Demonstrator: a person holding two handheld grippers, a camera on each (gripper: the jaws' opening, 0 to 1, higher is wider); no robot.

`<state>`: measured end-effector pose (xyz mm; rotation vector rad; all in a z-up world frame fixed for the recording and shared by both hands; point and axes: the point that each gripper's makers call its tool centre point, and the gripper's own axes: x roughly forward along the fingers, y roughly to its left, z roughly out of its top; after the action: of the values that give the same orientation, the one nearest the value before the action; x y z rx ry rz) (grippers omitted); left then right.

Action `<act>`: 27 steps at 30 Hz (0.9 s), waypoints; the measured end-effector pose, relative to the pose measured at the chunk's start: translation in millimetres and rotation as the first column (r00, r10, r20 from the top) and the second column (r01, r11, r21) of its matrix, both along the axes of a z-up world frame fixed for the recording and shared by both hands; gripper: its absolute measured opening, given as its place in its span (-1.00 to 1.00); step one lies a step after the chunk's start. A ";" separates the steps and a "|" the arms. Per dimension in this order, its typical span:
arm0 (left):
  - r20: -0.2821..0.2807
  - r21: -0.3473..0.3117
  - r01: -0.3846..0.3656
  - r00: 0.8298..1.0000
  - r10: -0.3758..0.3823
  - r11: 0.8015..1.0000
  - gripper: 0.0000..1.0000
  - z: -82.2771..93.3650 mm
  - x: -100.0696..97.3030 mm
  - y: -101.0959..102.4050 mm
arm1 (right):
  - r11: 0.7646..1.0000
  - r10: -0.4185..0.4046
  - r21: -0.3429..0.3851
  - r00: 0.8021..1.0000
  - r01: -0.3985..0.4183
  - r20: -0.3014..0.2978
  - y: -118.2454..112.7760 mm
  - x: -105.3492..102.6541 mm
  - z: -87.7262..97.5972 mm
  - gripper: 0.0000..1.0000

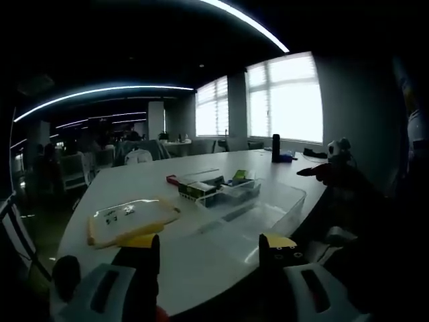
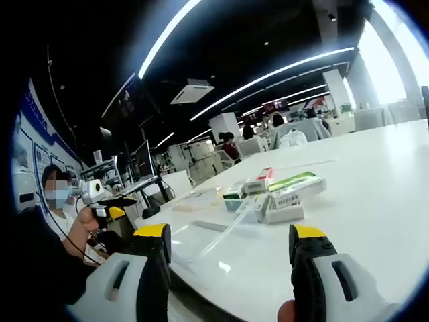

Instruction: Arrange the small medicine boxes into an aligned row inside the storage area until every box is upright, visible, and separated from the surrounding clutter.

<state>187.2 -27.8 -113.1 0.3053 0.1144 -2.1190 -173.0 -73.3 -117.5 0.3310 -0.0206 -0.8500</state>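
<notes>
Several small medicine boxes (image 1: 204, 190) lie in a loose cluster at the far end of a clear plastic bin (image 1: 285, 204) on a white table (image 1: 134, 184). Whether any box is inside the bin I cannot tell. My left gripper (image 1: 209, 251) is held back from the table's near edge, yellow-tipped jaws wide open with nothing between them. In the right gripper view the boxes (image 2: 271, 194) lie flat and jumbled, one with a green stripe (image 2: 293, 181). My right gripper (image 2: 231, 241) is open and holds nothing, short of the cluster. The right gripper (image 1: 315, 172) also shows as a dark shape beside the bin.
A flat clear lid with a yellowish rim (image 1: 131, 218) lies left of the bin. A black bottle (image 1: 275, 147) stands at the table's far side near the windows. A person (image 2: 57, 221) sits at the left with the other gripper (image 2: 107, 204). Chairs and desks stand behind.
</notes>
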 end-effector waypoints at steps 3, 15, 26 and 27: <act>0.012 0.000 0.017 1.000 -0.017 1.000 0.23 -1.0 -3.5 1.8 | 1.000 -0.008 -0.006 1.000 0.008 0.015 -1.8 -3.0 2.9 0.40; -0.004 -0.017 0.016 1.000 -0.016 1.000 0.26 3.3 -1.7 0.7 | 1.000 0.003 0.003 1.000 -0.003 0.022 -7.3 3.2 -2.8 0.47; -0.014 -0.023 0.012 1.000 -0.012 1.000 0.33 1.8 2.6 0.5 | 0.999 0.032 0.008 0.999 -0.032 0.005 -17.3 13.4 -5.5 0.47; -0.013 -0.025 0.011 1.000 -0.011 1.000 0.34 2.2 2.8 0.3 | 0.999 0.042 0.008 0.999 -0.042 0.014 -16.9 14.7 -4.7 0.47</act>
<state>190.0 -27.5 -110.9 0.2776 0.0943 -2.1318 -158.4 -90.1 -122.2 0.3443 -0.0233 -0.8066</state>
